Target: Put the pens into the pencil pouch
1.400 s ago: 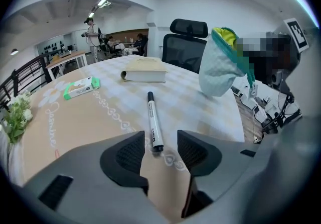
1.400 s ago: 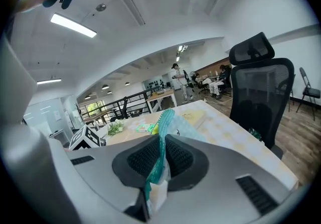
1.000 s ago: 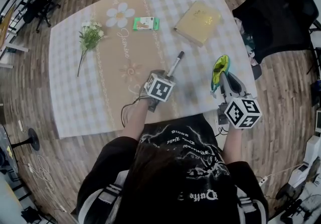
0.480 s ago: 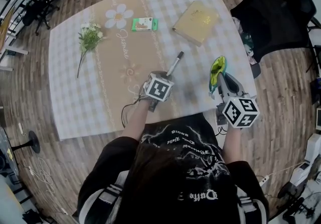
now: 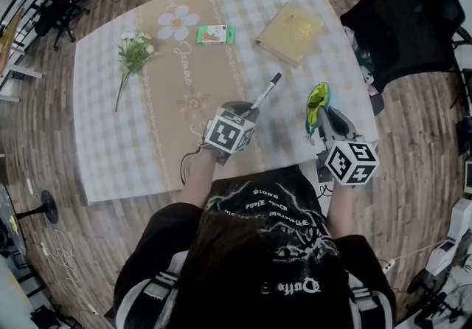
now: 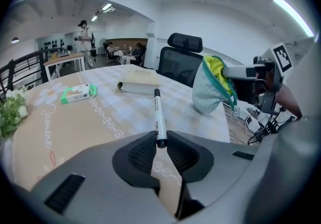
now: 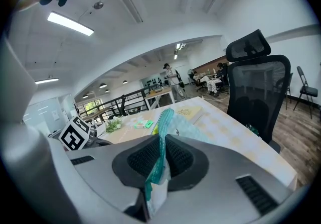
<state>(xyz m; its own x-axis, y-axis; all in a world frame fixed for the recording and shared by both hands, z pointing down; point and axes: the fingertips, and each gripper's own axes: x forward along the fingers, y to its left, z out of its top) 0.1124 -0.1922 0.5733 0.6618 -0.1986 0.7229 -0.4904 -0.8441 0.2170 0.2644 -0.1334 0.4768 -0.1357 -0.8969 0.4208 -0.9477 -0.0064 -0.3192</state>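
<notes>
"Jasmine" on tablecloth [image 6: 65, 140]; other txt illeg.

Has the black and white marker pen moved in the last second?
Yes. The black and white marker pen has shifted rightward, nearer the tan notebook.

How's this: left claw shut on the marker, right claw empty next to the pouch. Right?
No. The right claw isn't empty: it is shut on the pouch at its zipper edge, clear in the right gripper view. The left claw is shut on the marker, as stated.
</notes>
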